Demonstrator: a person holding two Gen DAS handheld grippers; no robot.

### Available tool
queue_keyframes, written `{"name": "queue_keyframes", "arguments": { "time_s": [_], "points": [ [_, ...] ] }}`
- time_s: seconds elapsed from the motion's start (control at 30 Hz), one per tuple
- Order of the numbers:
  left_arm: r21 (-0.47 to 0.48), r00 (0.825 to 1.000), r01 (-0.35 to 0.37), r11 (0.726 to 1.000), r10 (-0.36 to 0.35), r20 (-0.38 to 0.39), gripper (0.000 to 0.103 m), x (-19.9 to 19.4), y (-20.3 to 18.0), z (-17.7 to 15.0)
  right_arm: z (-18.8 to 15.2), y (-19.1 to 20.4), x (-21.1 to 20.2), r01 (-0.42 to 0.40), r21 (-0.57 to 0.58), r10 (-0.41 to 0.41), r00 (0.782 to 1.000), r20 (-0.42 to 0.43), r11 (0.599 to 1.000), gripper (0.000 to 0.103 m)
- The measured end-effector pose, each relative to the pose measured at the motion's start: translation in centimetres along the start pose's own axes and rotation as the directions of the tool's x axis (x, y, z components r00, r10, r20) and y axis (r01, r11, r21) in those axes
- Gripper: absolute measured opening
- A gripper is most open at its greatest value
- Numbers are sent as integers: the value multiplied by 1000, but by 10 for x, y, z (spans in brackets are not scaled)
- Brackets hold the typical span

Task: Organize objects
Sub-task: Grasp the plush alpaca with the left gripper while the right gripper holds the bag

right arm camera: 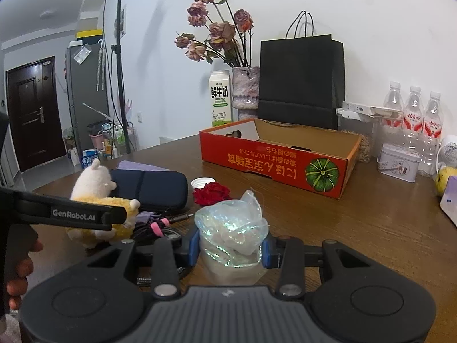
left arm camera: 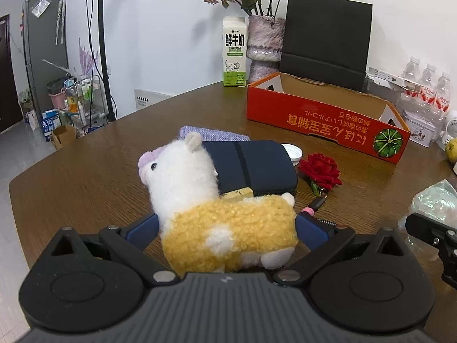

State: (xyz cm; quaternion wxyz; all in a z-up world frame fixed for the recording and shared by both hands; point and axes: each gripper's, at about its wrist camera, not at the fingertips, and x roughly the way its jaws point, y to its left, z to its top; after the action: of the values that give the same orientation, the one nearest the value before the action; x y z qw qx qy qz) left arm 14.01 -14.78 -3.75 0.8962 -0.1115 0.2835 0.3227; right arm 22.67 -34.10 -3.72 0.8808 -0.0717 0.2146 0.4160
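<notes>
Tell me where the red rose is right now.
The red rose lies on the table, right of the dark blue case, beside a white cap and in front of the orange box.

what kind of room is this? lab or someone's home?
Most likely a home, probably a dining or living area. A fridge stands beside an entry door, and the wooden table carries a milk carton and a vase of dried roses. The light stand looks added for filming.
</notes>
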Motion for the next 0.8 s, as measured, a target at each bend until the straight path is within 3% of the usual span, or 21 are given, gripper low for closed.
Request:
{"name": "queue_keyframes", "arguments": {
  "time_s": [0.33,0.6,0.8],
  "points": [
    [-19,998,-61,998,61,11,103,9,-10,-5,-1,-3,3,5,16,-4,1000,-14,1000,39],
    [-21,998,-71,997,70,-4,103,12,-11,-3,-4,-1,5,19,23,-18,999,-47,1000,39],
    [-30,999,-35,999,34,-36,101,14,-5,-2,-4,1,4,15,15,-14,999,-47,1000,39]
  ]
}}
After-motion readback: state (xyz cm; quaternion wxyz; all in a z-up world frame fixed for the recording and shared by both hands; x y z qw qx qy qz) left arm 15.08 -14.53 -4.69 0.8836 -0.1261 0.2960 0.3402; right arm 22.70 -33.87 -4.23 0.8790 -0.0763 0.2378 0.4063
